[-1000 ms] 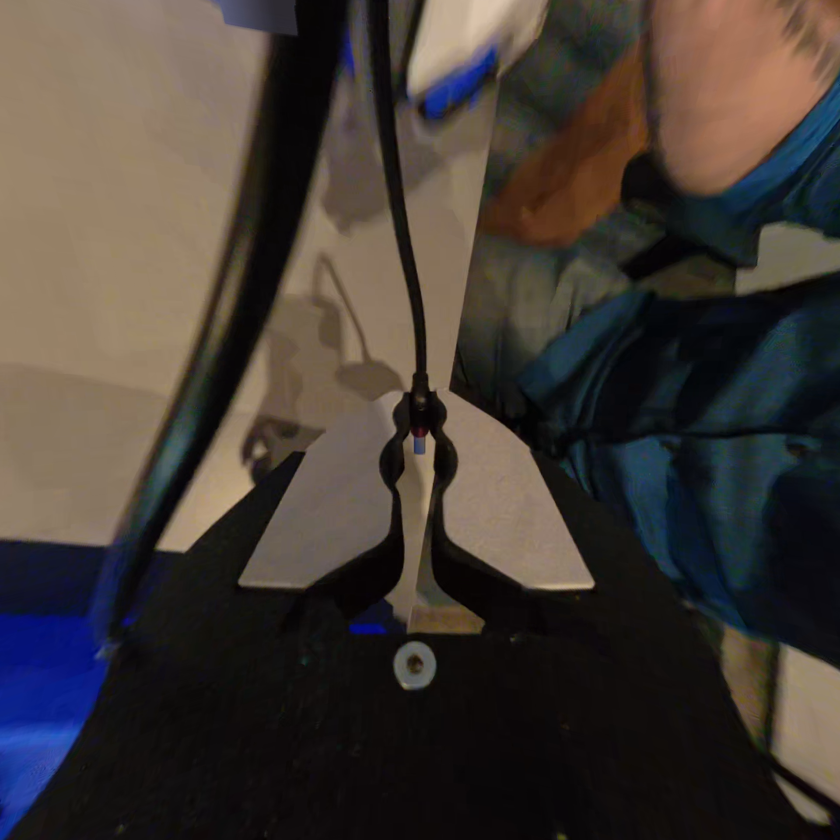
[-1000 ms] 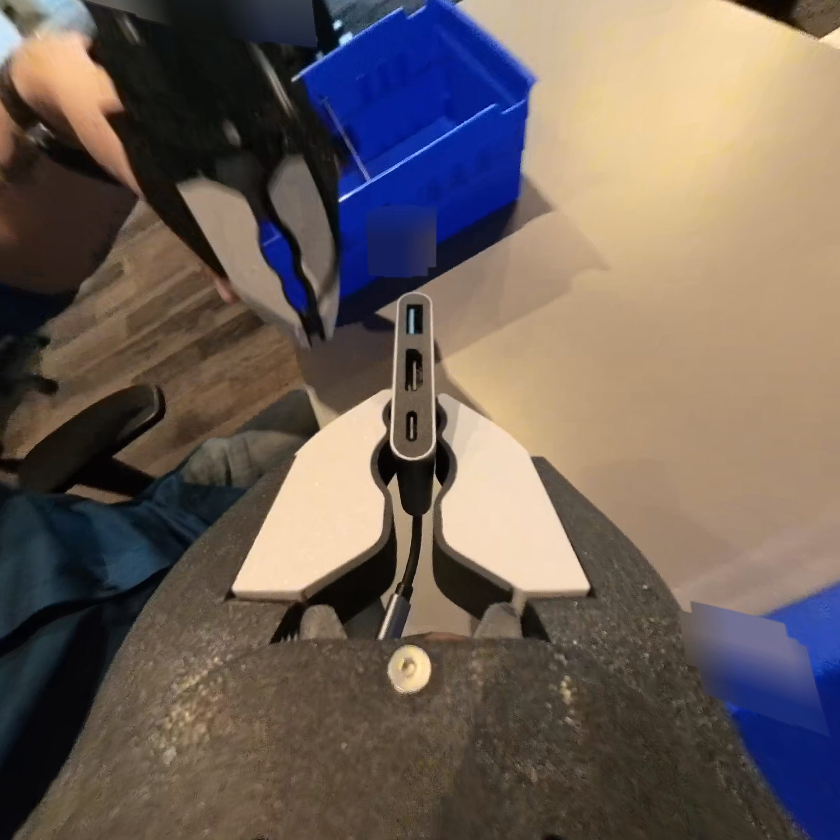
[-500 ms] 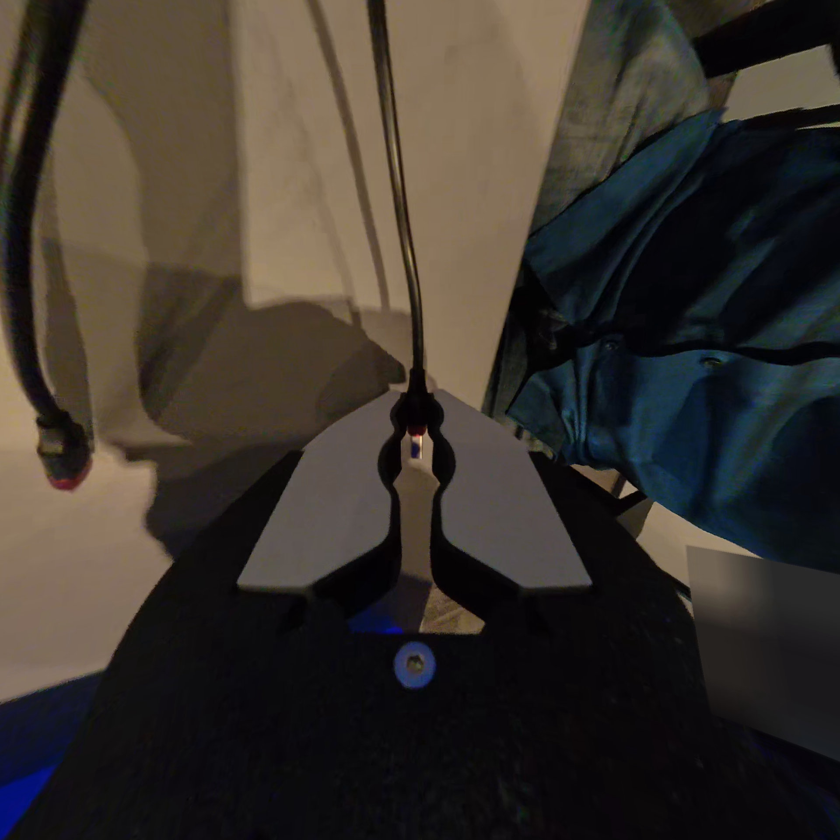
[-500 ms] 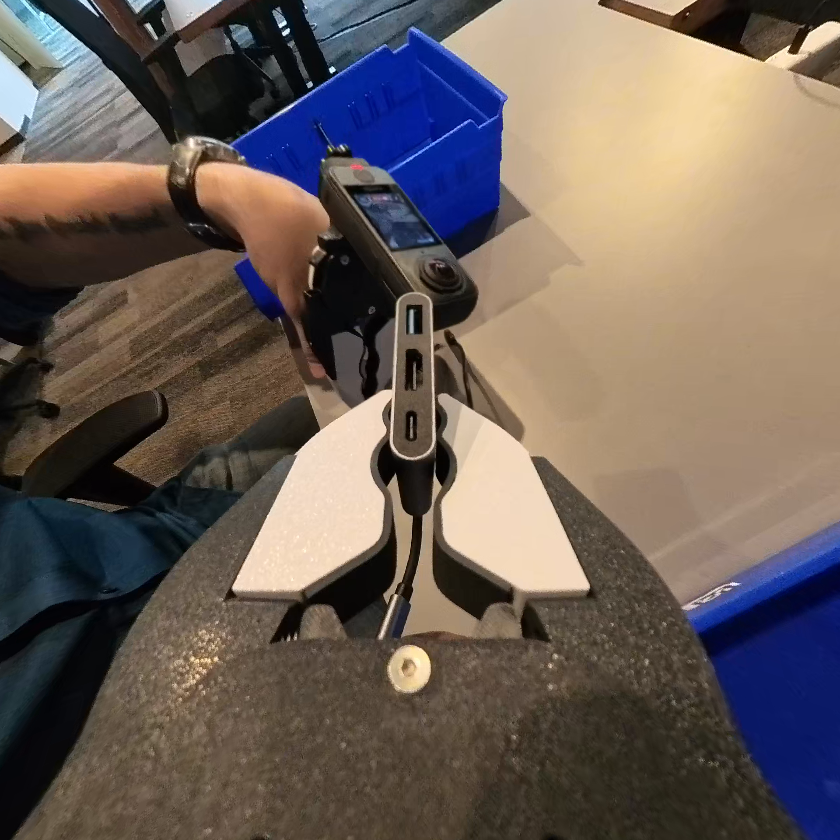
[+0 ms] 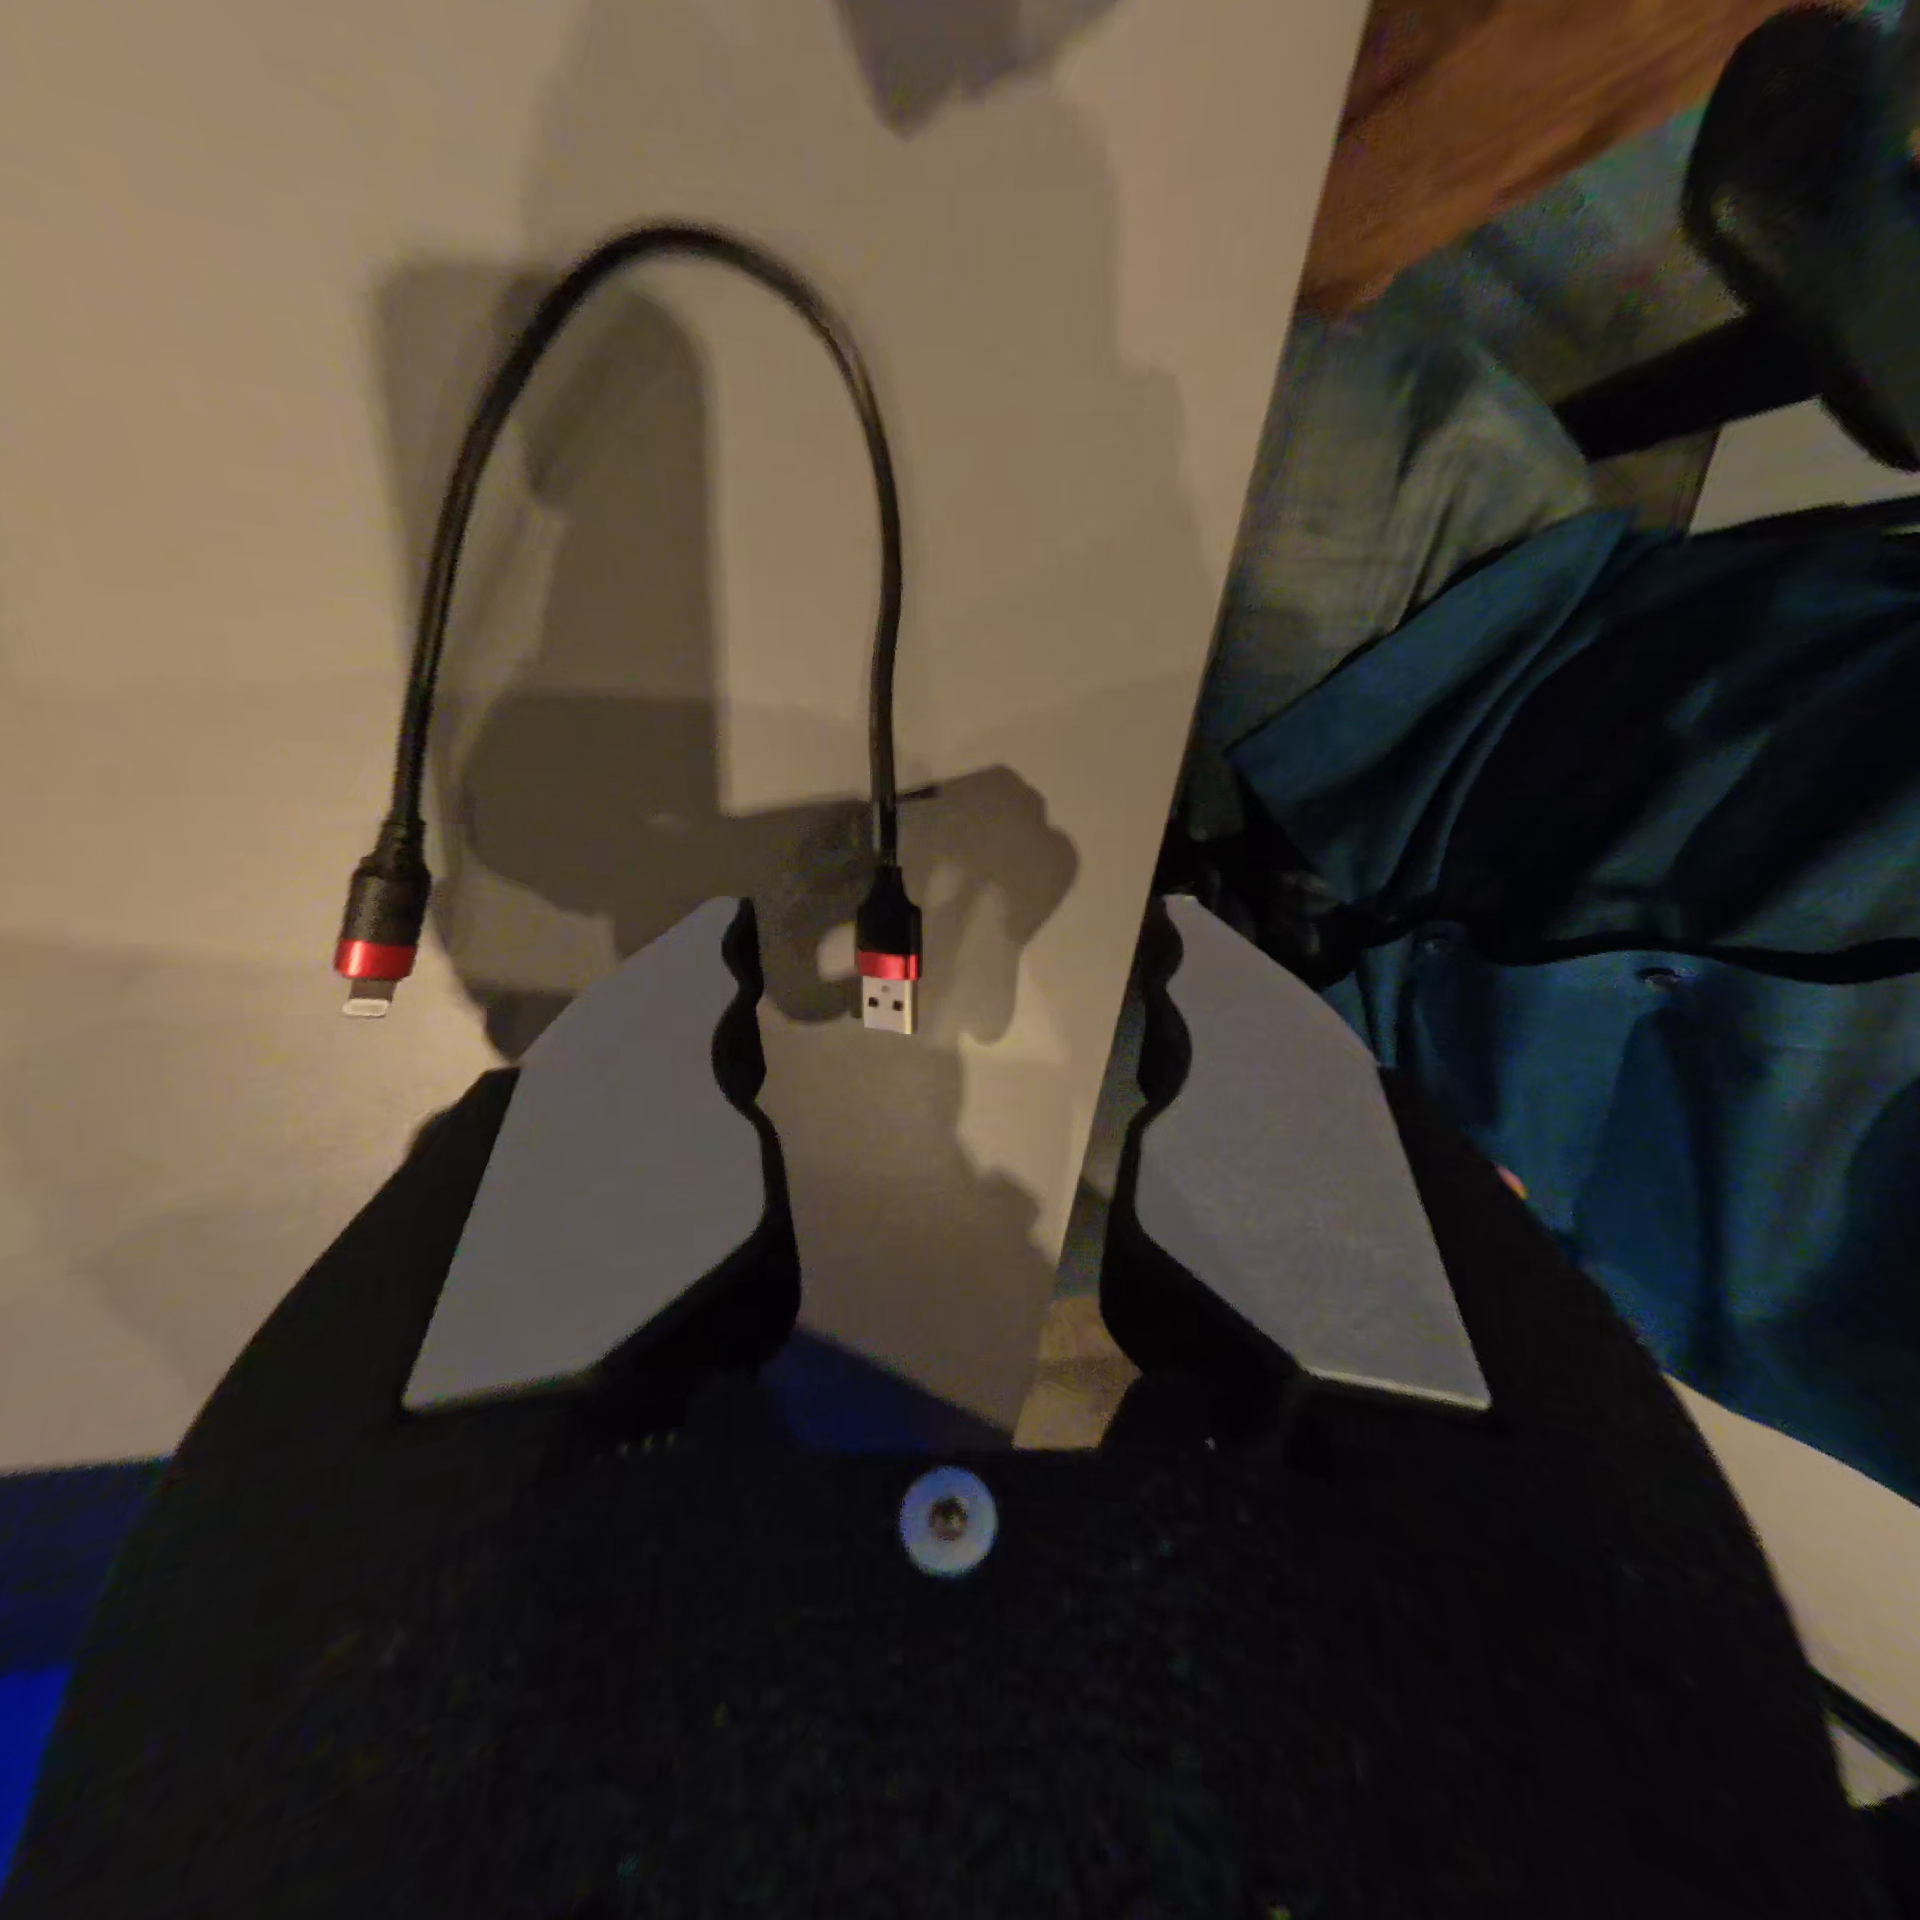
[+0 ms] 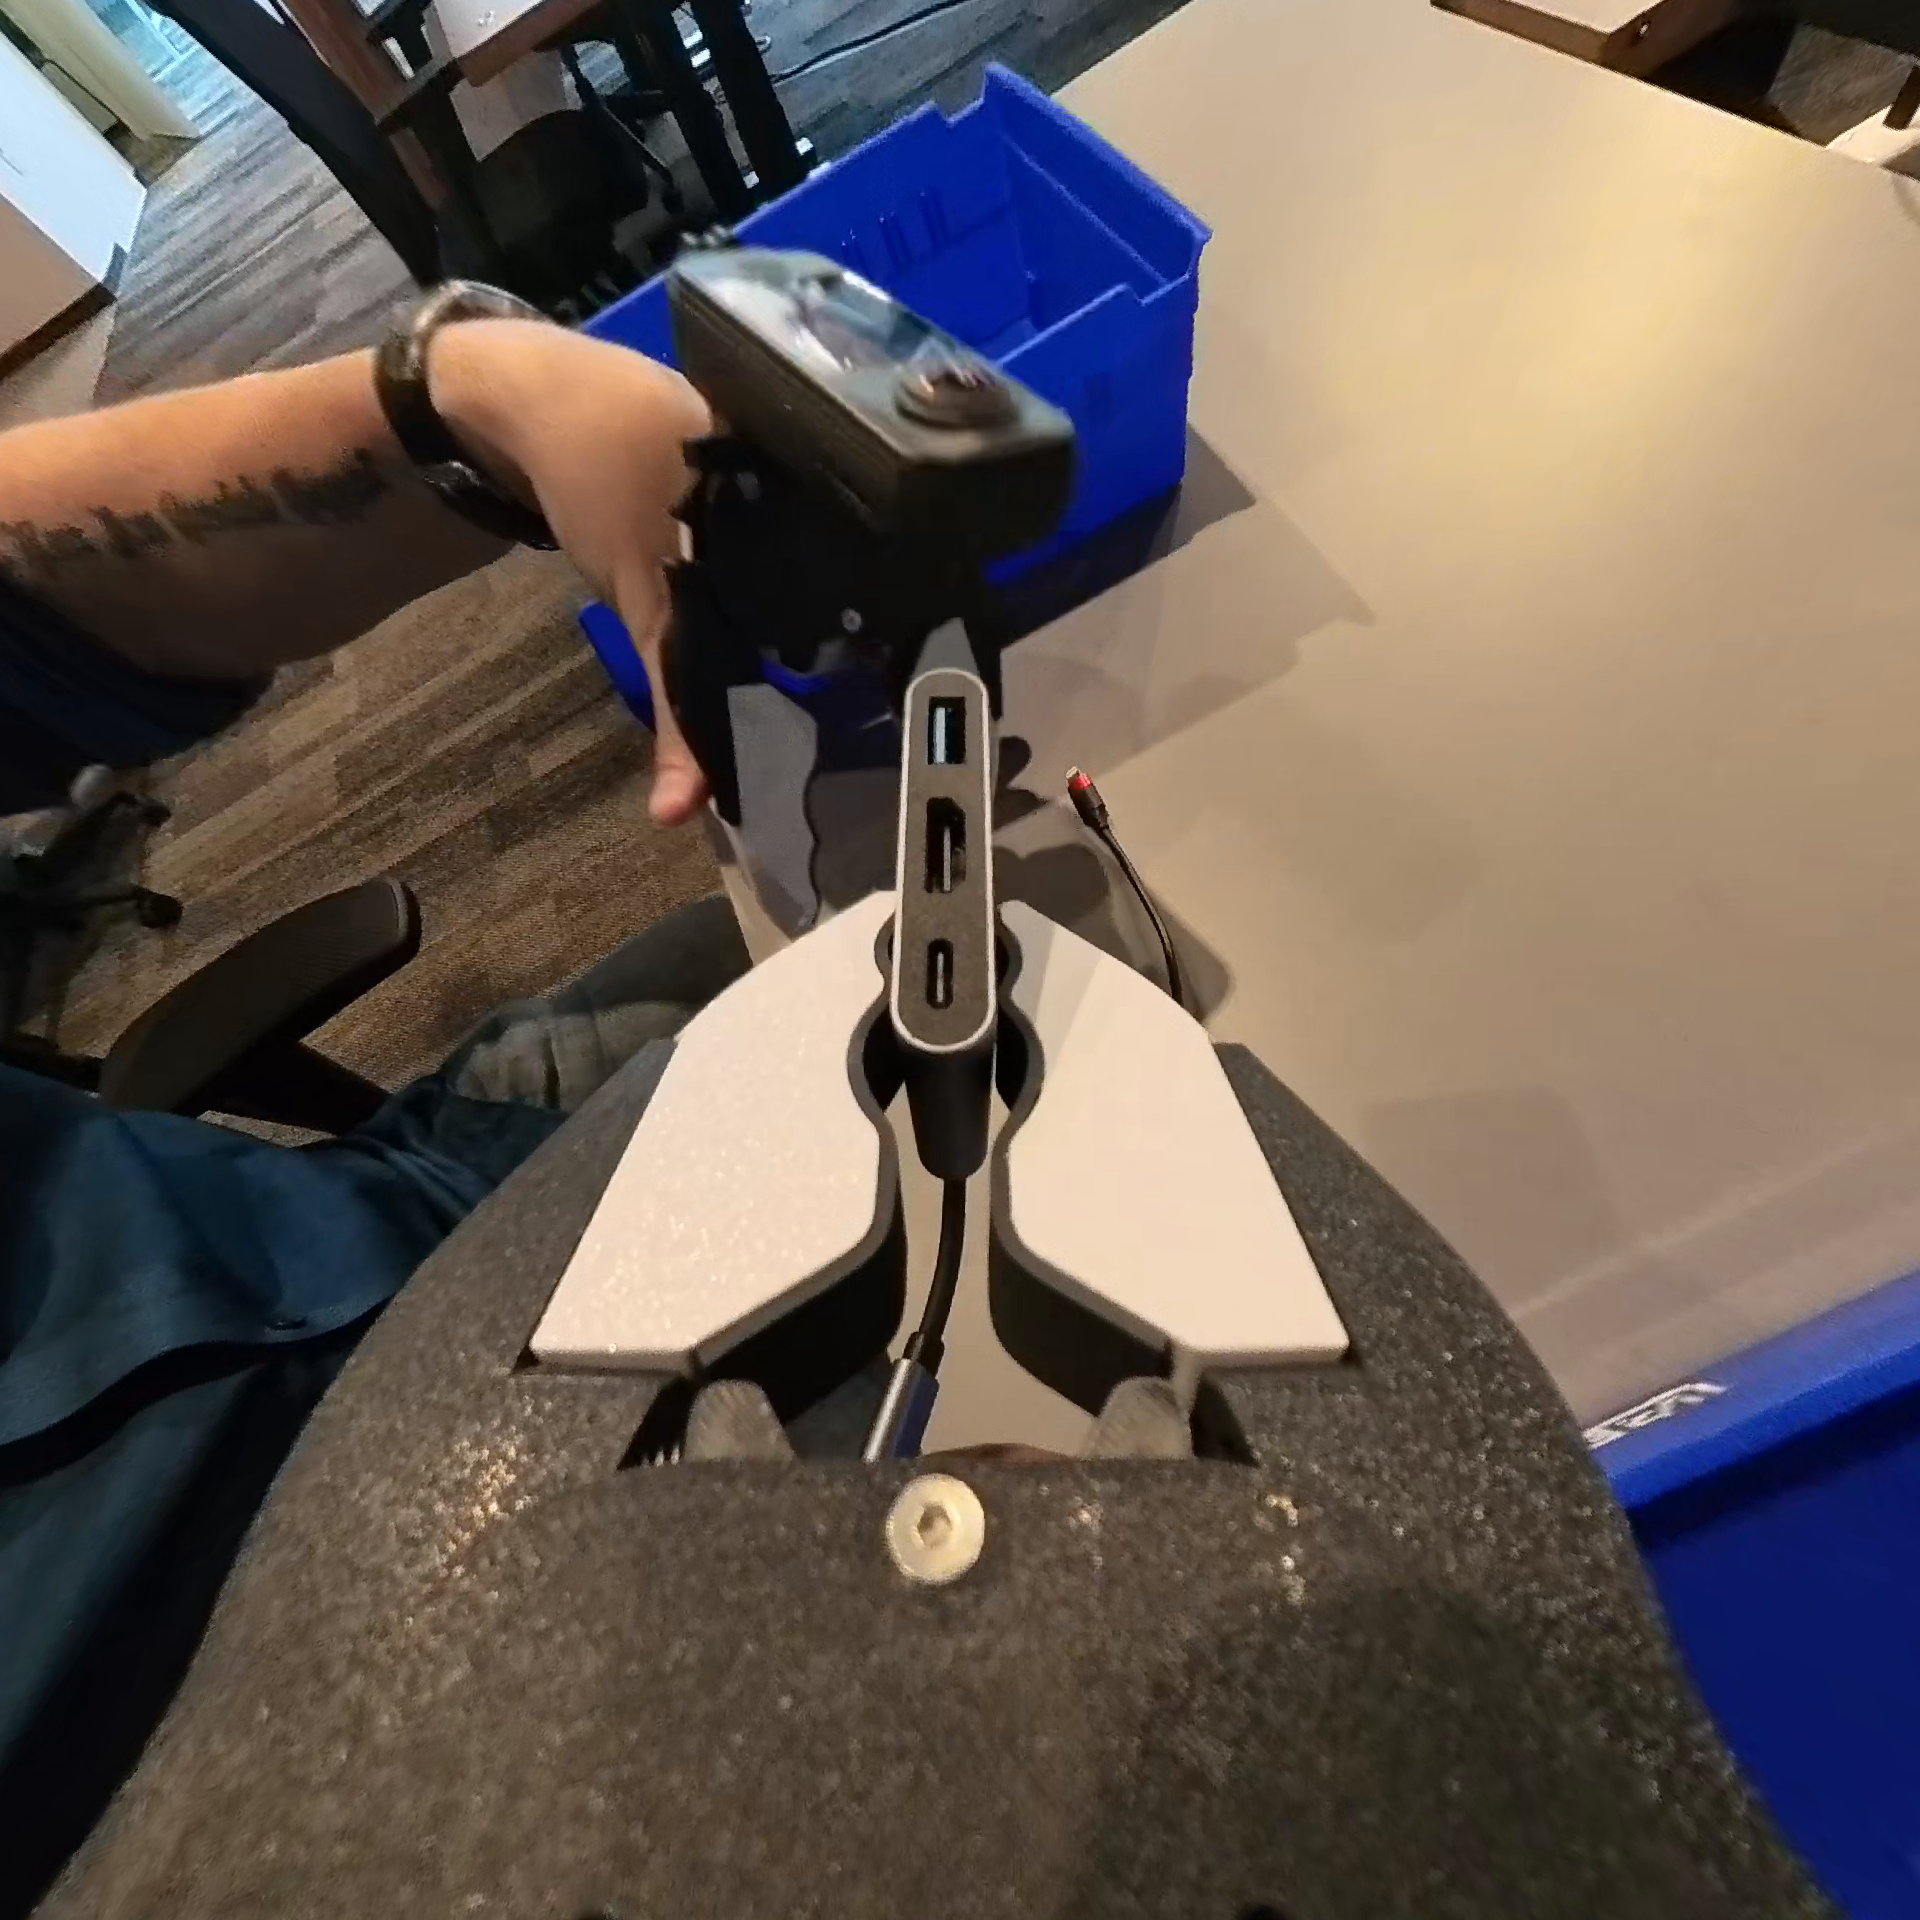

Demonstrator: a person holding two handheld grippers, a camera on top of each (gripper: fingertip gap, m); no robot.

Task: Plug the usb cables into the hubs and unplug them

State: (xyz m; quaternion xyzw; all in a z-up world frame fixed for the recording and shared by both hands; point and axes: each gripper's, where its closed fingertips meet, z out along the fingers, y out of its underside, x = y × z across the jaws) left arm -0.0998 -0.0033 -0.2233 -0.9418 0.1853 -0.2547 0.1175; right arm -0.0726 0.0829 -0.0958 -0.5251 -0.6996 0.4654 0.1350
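A short black USB cable with red-ringed plugs lies in an arch on the pale table. Its USB-A plug lies between the fingers of my left gripper, which is wide open and touches nothing. The small connector lies off to the left. My right gripper is shut on a grey hub, held port face up with all three ports empty. The hub's own lead hangs back between the fingers. The right wrist view also shows the left gripper over the table edge and the cable's end.
A blue bin stands at the table's far left corner, and another blue bin is at the lower right. The table edge runs just right of the cable. A person's arm and a chair are at the left. My hands' fingertips stand some 15 cm from each other. The small connector lies some 6 cm from my left tips, 20 cm from my right tips.
My left gripper held the cable's USB-A plug, lowered it to the table and opened, so the cable now lies free. My right gripper has kept the hub throughout.
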